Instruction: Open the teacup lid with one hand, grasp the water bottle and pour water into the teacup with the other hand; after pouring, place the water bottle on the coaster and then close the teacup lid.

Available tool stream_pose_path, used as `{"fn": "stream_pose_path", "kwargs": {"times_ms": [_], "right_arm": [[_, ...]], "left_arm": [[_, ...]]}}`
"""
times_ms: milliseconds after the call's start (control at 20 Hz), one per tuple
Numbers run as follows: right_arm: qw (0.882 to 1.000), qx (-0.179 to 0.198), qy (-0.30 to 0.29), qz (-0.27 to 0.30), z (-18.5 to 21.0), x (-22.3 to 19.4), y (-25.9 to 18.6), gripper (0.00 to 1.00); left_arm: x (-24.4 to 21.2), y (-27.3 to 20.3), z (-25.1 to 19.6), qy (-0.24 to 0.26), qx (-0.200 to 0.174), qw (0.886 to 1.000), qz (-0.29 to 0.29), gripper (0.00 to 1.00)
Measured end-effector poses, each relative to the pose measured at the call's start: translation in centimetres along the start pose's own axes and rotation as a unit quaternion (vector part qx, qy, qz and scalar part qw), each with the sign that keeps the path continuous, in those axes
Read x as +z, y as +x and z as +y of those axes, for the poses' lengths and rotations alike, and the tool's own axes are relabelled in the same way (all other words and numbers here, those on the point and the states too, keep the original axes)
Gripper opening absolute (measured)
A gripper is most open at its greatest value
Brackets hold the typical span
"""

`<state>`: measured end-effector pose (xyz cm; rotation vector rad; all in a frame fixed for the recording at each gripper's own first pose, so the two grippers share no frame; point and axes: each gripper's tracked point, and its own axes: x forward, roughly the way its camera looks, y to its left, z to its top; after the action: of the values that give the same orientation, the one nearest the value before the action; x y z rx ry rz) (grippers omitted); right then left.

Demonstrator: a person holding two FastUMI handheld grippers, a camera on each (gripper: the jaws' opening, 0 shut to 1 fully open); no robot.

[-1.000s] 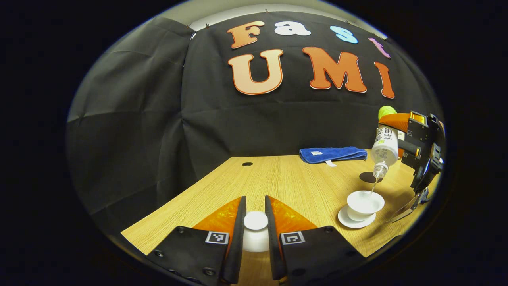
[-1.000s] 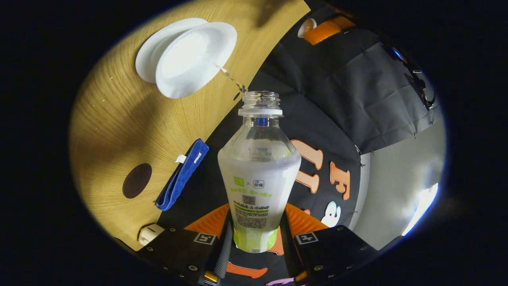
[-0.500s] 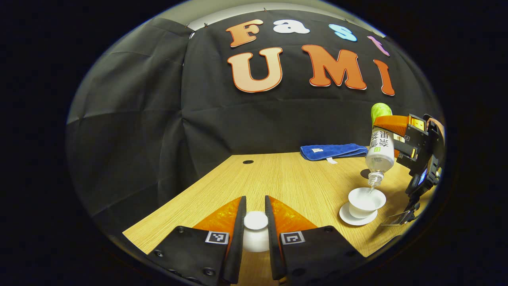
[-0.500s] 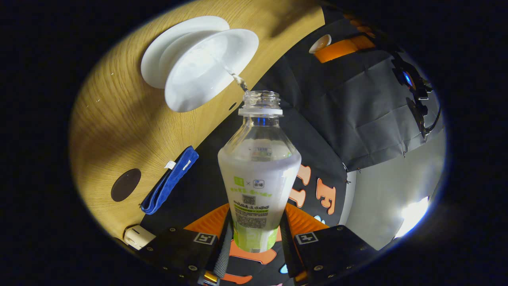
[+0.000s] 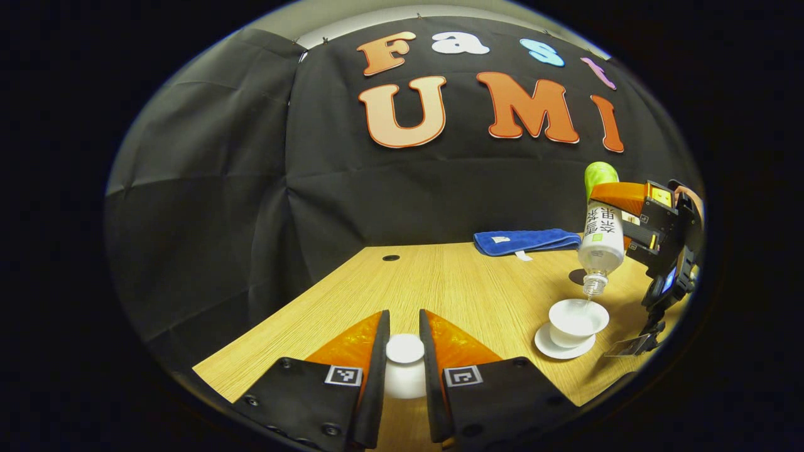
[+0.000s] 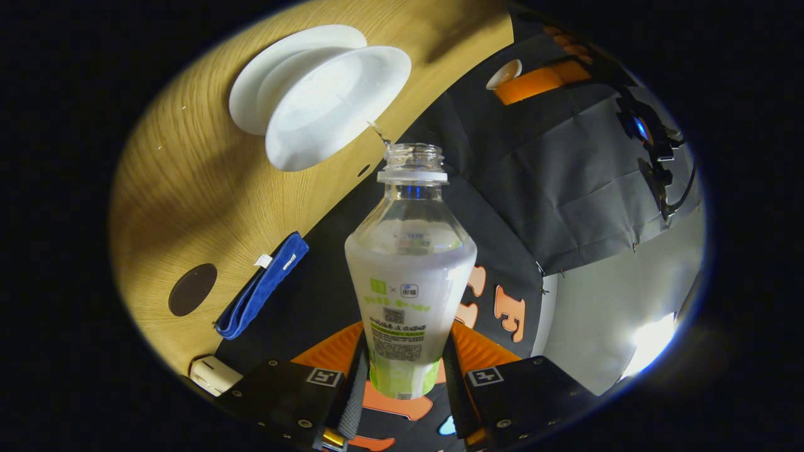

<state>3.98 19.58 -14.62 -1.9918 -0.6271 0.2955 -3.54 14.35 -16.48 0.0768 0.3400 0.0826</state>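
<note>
Both grippers pinching, left [image 5: 404, 339] on teacup lid [image 5: 404, 349], right [image 6: 405, 351] on water bottle [image 6: 409, 276]

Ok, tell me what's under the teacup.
A white saucer sits under the teacup, its rim showing around the cup's base on the wooden table. The saucer's centre is hidden by the cup.

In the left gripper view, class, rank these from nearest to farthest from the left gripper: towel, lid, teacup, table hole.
1. Lid: between the left gripper's fingers.
2. Teacup: ahead to the right, on its saucer.
3. Table hole and towel: both at the table's far edge, hole left, towel right; too close to call.
</note>
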Motion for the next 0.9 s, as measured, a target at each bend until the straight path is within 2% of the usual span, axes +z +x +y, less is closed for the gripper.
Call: {"fn": "stream_pose_path", "kwargs": {"times_ms": [150,300,500,600,750,900], "right_arm": [[0.998,0.030,0.054,0.007,0.7,-0.3,0.2,0.58],[0.991,0.067,0.119,0.015,1.3,-0.6,0.5,0.60],[0.972,0.099,0.208,0.036,2.7,-0.5,0.0,0.58],[0.949,0.127,0.284,0.048,3.8,-0.2,-0.5,0.58],[0.902,0.159,0.398,0.057,4.7,0.4,-1.1,0.59],[0.873,0.158,0.456,0.068,4.7,0.4,-1.6,0.59]], "left_arm": [[0.3,-0.1,-0.1,0.002,-0.001,1.000,-0.004,0.33],[0.7,-0.3,-0.5,0.001,-0.004,1.000,-0.010,0.33],[1.5,-0.4,-1.5,-0.001,-0.012,1.000,-0.017,0.33],[1.6,-0.4,-2.1,-0.002,-0.017,1.000,-0.017,0.33],[2.0,-0.3,-3.6,0.000,-0.027,0.999,-0.018,0.34],[2.8,-0.5,-5.4,-0.001,-0.046,0.999,-0.027,0.34]]}}
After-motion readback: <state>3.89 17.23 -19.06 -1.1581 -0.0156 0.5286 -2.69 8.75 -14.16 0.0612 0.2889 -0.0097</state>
